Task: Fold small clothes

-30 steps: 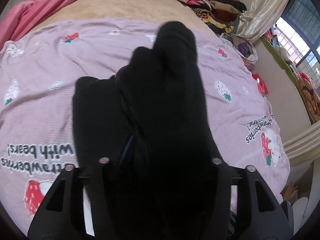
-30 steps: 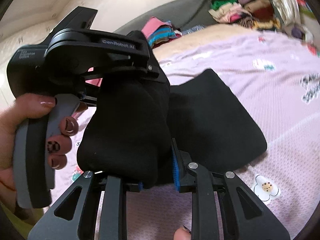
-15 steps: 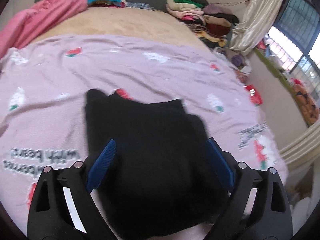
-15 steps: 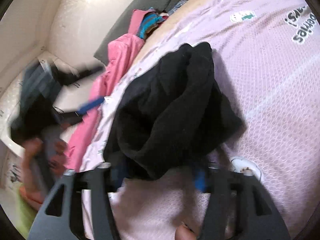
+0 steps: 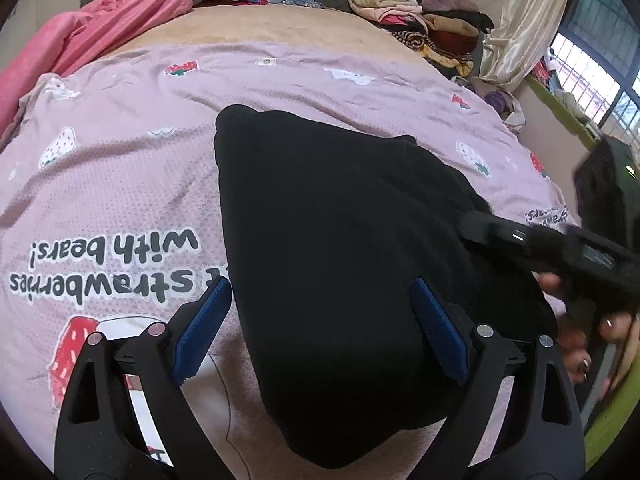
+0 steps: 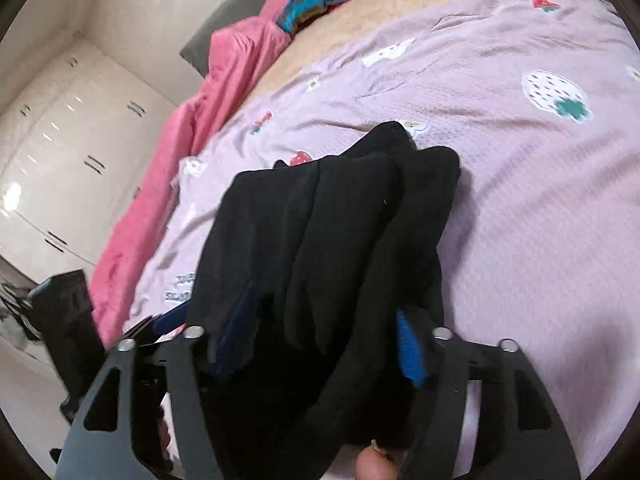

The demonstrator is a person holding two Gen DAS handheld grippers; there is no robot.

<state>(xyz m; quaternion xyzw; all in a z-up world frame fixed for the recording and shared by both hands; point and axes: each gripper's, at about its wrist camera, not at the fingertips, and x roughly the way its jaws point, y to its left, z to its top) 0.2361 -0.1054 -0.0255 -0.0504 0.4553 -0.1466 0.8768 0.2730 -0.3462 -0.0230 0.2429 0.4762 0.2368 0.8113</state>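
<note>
A folded black garment (image 5: 340, 248) lies on the pink strawberry bedspread (image 5: 120, 168). My left gripper (image 5: 320, 320) is open, its blue pads on either side of the garment's near end without pinching it. My right gripper (image 6: 320, 340) has the same black garment (image 6: 328, 232) bunched between its blue pads, the cloth covering much of them. The right gripper's body also shows at the right edge of the left wrist view (image 5: 560, 252), at the garment's right side.
A pink blanket (image 5: 88, 36) lies at the bed's far left. Stacks of folded clothes (image 5: 420, 16) sit at the far right by a curtain (image 5: 516, 28) and window. White cupboards (image 6: 64, 148) stand left of the bed.
My left gripper let go of the black garment, opened and drew back. The garment dropped from lifted to lying folded on the bedspread. My right gripper swung round with the cloth.
</note>
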